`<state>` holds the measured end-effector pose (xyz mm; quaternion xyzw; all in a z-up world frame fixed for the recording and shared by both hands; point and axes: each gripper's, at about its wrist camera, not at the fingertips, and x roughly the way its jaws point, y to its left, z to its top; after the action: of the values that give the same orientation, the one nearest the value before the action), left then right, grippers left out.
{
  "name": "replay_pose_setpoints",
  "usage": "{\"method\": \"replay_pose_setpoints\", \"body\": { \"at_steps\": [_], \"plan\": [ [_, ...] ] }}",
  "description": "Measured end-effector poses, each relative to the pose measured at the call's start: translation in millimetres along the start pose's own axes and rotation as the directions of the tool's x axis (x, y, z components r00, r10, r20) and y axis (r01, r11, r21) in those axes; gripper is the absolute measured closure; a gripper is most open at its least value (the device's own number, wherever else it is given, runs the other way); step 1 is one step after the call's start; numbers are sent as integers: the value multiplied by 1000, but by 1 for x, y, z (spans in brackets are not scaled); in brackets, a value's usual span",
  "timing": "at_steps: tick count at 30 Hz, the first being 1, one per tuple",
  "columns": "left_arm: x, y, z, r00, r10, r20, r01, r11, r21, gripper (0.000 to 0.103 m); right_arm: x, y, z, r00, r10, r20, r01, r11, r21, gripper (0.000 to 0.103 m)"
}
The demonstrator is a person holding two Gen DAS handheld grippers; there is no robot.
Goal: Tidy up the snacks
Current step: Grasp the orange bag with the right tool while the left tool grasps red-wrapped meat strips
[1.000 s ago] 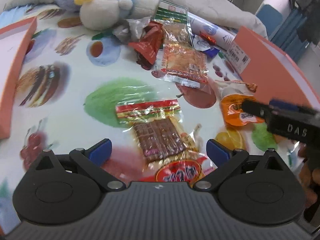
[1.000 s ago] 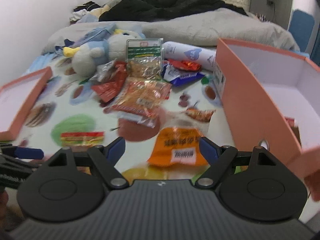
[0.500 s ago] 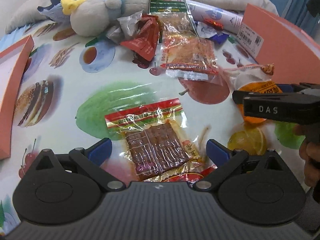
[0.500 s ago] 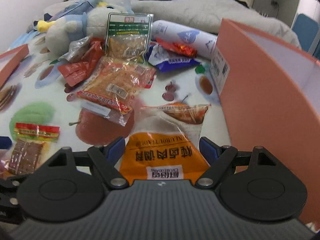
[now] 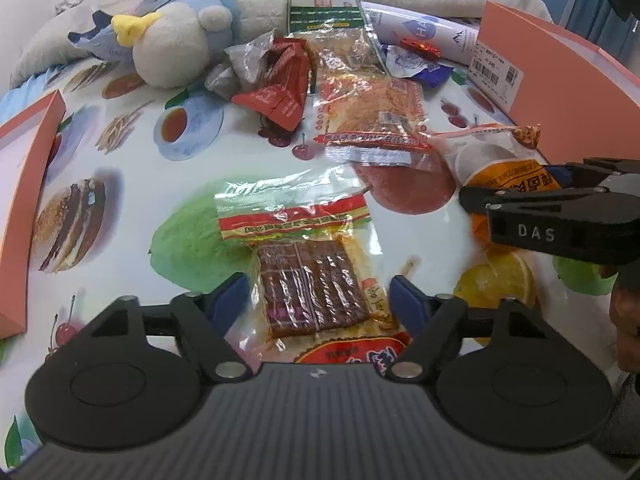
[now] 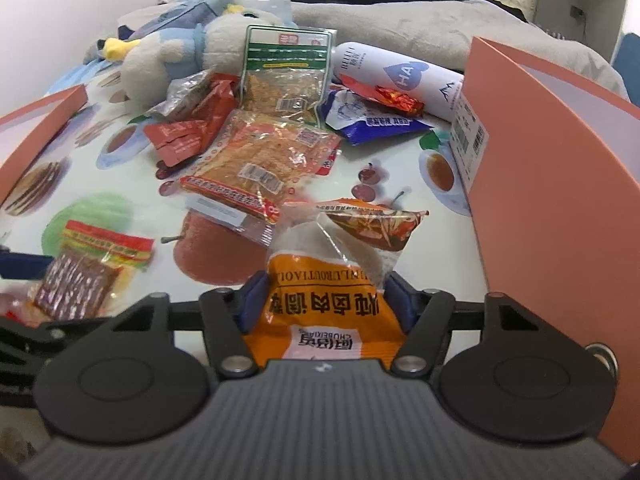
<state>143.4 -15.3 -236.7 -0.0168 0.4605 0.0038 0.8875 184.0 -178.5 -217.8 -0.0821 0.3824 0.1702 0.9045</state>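
Two packets sit between your jaws at once, one per gripper, on the printed cloth. On the left, your left gripper straddles the brown-bar packet; its jaws have just been closing and now stand half-wide, the blue pads close beside the packet's edges, though I judge they are not yet pressing. That packet looks light, flat and fairly stiff where the bars lie, with slick, crinkly film around them, so take it across the bar block rather than by the clear margin, which would likely slide or fold. Its red-and-yellow header points away from you toward the green print. Farther right, your right gripper has the orange pouch between its pads; those jaws have also just been closing, and the pads now meet the pouch's sides, which seem to bulge slightly between them. The pouch looks soft, light and glossy, with a clear upper half that will crumple; I judge the printed orange band is the firmer place to hold, and a gentle squeeze should do. On the far right stands the pink box, open-topped, close beside the pouch, probably the place for both. The other snacks lie heaped beyond, near the plush toy.
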Motion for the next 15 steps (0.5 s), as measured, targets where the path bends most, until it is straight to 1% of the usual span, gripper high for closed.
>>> {"method": "replay_pose_setpoints", "body": {
  "at_steps": [1, 4, 9, 13, 14, 15],
  "plan": [
    [-1, -2, 0, 1000, -1, 6, 1, 1000, 4, 31, -1, 1, -1, 1000, 4, -2, -4, 1000, 0, 40],
    [-3, -2, 0, 1000, -2, 13, 2, 1000, -5, 35, -4, 3, -3, 1000, 8, -2, -8, 1000, -5, 41],
    [-8, 8, 1, 999, -32, 30, 35, 996, -80, 44, -12, 4, -8, 1000, 25, -9, -25, 1000, 14, 42],
    [-13, 17, 2, 998, -44, 45, 50, 989, -139, 62, -18, 7, -12, 999, 33, -24, -33, 999, 9, 42],
    [-14, 19, 2, 998, -47, 50, 55, 986, -157, 71, -20, 8, -13, 999, 28, -25, -28, 1000, 2, 42],
    [-16, 21, 2, 997, -48, 56, 57, 983, -172, 74, -22, 9, -13, 999, 28, -28, -28, 1000, 2, 42]
  ]
}}
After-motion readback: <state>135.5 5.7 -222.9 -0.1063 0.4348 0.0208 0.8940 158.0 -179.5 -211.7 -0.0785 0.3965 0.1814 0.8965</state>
